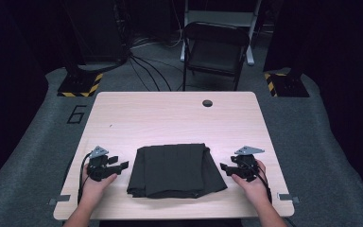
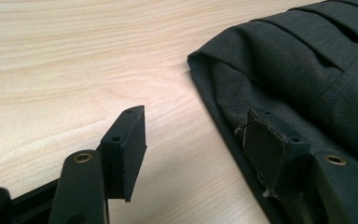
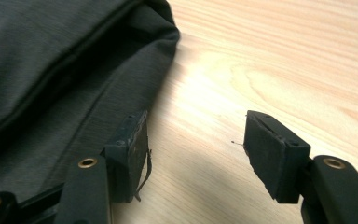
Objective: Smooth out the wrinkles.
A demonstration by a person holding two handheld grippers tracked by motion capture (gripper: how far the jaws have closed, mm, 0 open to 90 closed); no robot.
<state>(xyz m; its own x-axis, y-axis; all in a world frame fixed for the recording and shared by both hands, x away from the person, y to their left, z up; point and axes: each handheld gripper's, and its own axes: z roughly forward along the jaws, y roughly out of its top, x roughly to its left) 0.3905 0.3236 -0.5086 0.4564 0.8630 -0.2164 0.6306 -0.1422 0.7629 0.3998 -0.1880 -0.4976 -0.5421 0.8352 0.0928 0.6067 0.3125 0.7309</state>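
dark cloth (image 1: 175, 170) lies folded near the table (image 1: 170, 113) front edge; left gripper (image 1: 123, 165) and right gripper (image 1: 223, 167) flank the cloth, jaws apart, empty; folding looks done

High view: above the bench's (image 1: 179, 118) near edge, facing forward and down.
Tool views: close, low, along each tool's jaws.
Shared: dark cloth (image 1: 175, 170) edge.

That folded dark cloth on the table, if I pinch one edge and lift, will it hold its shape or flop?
The folded dark cloth would probably flop: its soft pleats and rounded edges suggest limp fabric. Its stacked layers would likely unfold. It seems light, and may drag rather than slide on the wooden table.
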